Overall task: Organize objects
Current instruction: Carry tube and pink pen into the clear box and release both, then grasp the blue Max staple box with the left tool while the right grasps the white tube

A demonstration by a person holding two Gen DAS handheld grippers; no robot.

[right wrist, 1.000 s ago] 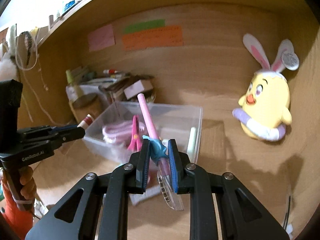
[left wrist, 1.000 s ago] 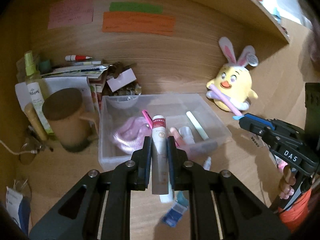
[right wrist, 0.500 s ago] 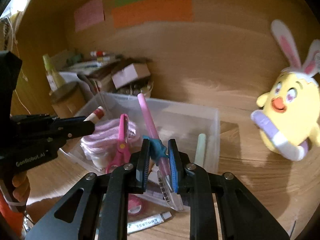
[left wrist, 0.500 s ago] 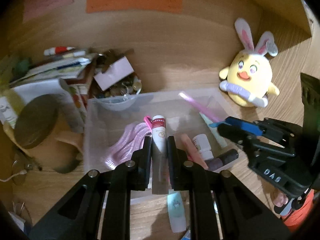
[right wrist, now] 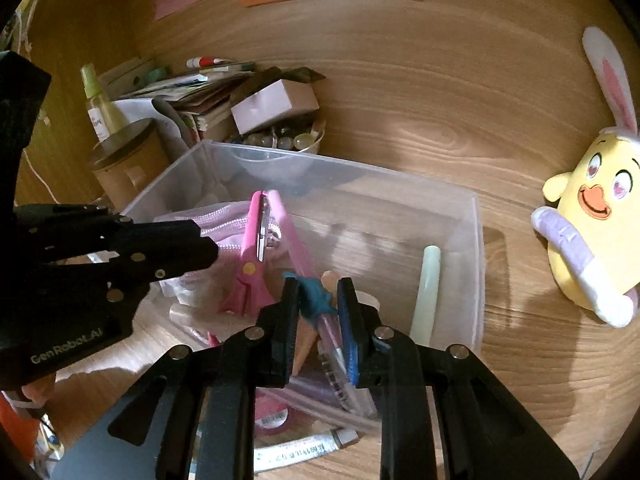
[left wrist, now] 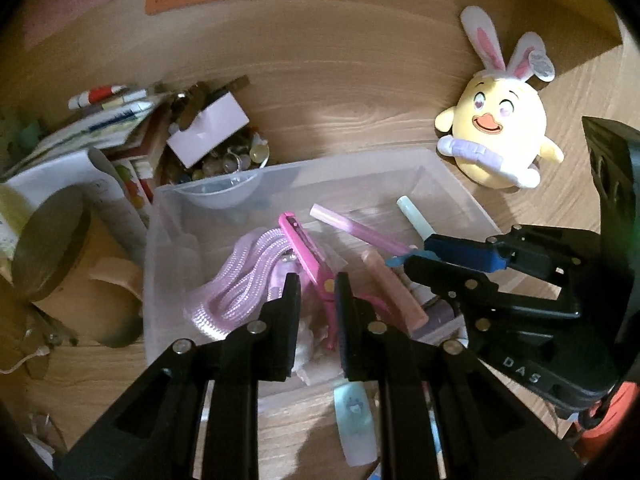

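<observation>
Both grippers are over the clear plastic bin on the wooden desk.

Left gripper: jaws stand a narrow gap apart, nothing between them, only the bin's contents visible through the gap. It hangs over the near-left part of the bin, above the pink scissors and the coiled pink cord.

Right gripper: clamped on a pink pen with a teal clip, pads pressing it from both sides. The pen's far end points into the bin and lies low among the other items; can't tell if it touches the floor of the bin.

In the bin: scissors, cord, a peach-coloured stick, a pale green stick along the right wall.

Outside the bin: a white tube and a pale blue packet on the desk at the near side, a yellow bunny-eared plush to the far right, a brown lidded canister and a stack of papers and boxes to the far left.
</observation>
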